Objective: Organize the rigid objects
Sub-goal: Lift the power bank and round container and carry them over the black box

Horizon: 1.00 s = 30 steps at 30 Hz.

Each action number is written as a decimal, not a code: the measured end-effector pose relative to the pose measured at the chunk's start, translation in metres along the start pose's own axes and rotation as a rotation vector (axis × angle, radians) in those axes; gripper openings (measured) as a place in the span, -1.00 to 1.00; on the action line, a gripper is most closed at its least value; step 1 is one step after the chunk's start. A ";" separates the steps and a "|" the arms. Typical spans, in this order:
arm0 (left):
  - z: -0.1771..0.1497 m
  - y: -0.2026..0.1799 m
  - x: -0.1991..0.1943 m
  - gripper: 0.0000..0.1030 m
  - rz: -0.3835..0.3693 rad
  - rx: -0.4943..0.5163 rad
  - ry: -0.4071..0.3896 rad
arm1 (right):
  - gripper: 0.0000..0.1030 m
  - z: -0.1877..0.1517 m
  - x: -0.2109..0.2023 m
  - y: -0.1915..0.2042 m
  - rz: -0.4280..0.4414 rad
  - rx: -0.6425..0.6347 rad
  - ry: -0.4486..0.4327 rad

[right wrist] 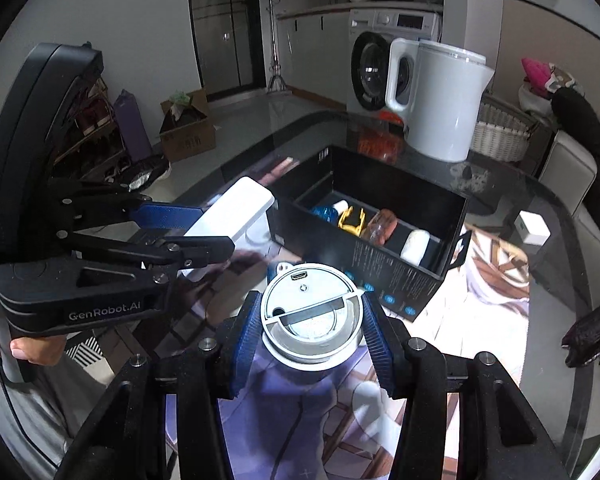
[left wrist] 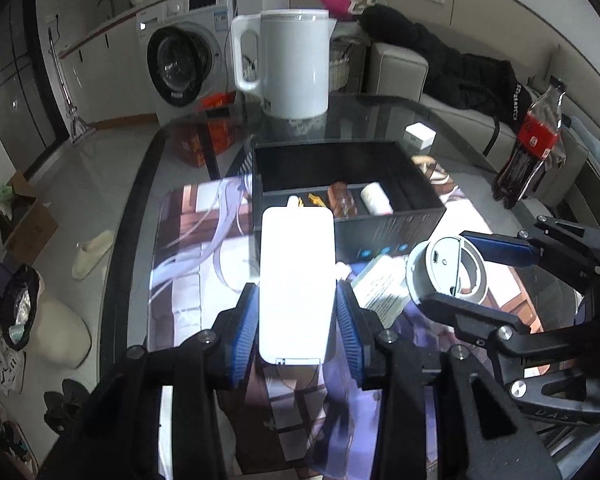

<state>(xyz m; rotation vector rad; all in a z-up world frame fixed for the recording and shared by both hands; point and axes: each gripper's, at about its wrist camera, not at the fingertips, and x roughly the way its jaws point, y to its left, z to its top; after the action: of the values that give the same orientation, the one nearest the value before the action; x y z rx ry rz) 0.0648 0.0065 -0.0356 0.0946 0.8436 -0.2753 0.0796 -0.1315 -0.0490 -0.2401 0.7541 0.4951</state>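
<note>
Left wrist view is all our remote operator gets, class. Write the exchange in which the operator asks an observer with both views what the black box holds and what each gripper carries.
Operator: What is in the black box at its left end? The white slab blocks my view.
Observer: A blue object lies there, beside a yellow one.
Operator: Is that slab thin?
Observer: No, the white power bank shows a thick side, and the left gripper is clamped on it.
Operator: Does the round device have a port?
Observer: Yes, the grey round device in the right gripper shows a small slot near its upper rim.
</note>
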 end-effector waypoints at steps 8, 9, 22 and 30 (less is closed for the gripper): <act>0.010 -0.006 -0.067 -0.27 0.086 0.040 -0.366 | -0.03 0.014 -0.058 0.004 -0.069 0.012 -0.315; 0.010 -0.005 -0.070 -0.27 0.089 0.038 -0.390 | -0.03 0.013 -0.064 0.005 -0.075 0.017 -0.351; 0.006 0.005 -0.059 -0.27 0.107 0.027 -0.408 | -0.03 0.010 -0.092 0.022 -0.111 -0.013 -0.494; 0.025 0.003 -0.053 -0.27 0.115 0.008 -0.452 | -0.03 0.020 -0.085 0.010 -0.126 0.018 -0.505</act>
<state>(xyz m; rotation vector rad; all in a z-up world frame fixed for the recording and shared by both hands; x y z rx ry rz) 0.0501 0.0154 0.0210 0.0838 0.3864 -0.1816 0.0335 -0.1440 0.0249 -0.1351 0.2492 0.4050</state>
